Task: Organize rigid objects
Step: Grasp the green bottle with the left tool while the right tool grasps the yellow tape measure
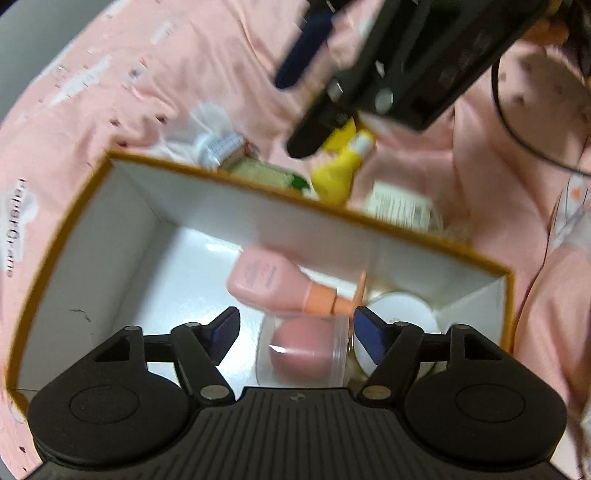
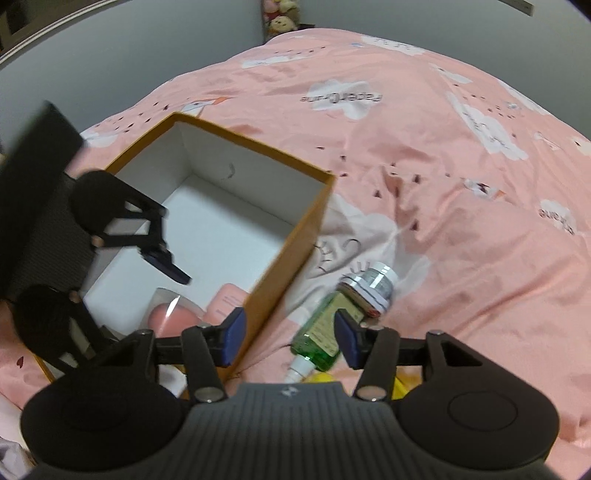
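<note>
An orange-rimmed white box lies on a pink bedsheet. Inside it are a pink bottle with an orange cap, a clear case holding a pink sponge and a white round jar. My left gripper hangs open over the clear case, its pads clear of it. My right gripper is open above the box's near wall and a green bottle, with nothing gripped. Beside that bottle lies a silver-capped white bottle.
Outside the box's far wall lie a yellow bottle and a white labelled item. The right gripper hangs over them in the left wrist view. Pink bedding spreads to the right. A grey wall and plush toys stand behind.
</note>
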The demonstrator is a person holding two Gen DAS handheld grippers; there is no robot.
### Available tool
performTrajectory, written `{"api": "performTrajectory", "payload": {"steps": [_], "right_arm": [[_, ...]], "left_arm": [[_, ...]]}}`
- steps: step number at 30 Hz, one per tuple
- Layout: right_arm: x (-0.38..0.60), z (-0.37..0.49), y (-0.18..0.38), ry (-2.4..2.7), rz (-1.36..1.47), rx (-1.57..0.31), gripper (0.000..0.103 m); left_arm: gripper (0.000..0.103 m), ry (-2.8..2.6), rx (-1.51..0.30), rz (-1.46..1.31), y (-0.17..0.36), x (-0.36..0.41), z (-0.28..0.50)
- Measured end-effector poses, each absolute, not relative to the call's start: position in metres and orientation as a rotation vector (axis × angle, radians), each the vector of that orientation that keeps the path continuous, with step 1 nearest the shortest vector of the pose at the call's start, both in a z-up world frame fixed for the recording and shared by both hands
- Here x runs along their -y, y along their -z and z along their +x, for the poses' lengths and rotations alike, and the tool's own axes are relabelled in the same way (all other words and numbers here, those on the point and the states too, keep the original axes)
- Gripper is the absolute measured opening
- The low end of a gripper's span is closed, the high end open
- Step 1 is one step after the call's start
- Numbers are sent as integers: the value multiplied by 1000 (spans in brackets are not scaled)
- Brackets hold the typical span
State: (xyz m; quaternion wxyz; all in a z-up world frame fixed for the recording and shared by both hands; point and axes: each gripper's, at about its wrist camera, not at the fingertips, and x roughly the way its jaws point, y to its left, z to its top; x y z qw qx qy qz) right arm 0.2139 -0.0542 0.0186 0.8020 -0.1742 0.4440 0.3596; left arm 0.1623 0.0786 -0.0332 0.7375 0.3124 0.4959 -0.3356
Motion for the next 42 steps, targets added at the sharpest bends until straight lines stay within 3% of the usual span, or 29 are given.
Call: {"api": "performTrajectory", "payload": {"steps": [6,8,12,21,28,36,39,42], "right_arm": [[87,221,0,-708,-341,-1022,51],[98,223,12,-677,-348,-1045,41],[117,230,30,-636,-319,-1086,30],[148,252,63,-579,-181,-1151,27],[158,271,91,-544,-91,-1173,27],[175,283,109,-604,66,-1170,35],[170,281,112,-626,57,-1145,43],[159,276,113,-648,5,-1124,49]], "left_arm": [[62,686,-999,594,1,-66,164],[57,678,-983,553,-7,-58,168],[47,633,-1010,463,-11,-36,187],[47,430,-1197,277,23,8,246],[47,257,-1269,283,54,22,271],[47,168,-1330,397,79,38,282],[47,125,-1361,398,87,40,286],[54,101,-1379,397,93,44,290]]}}
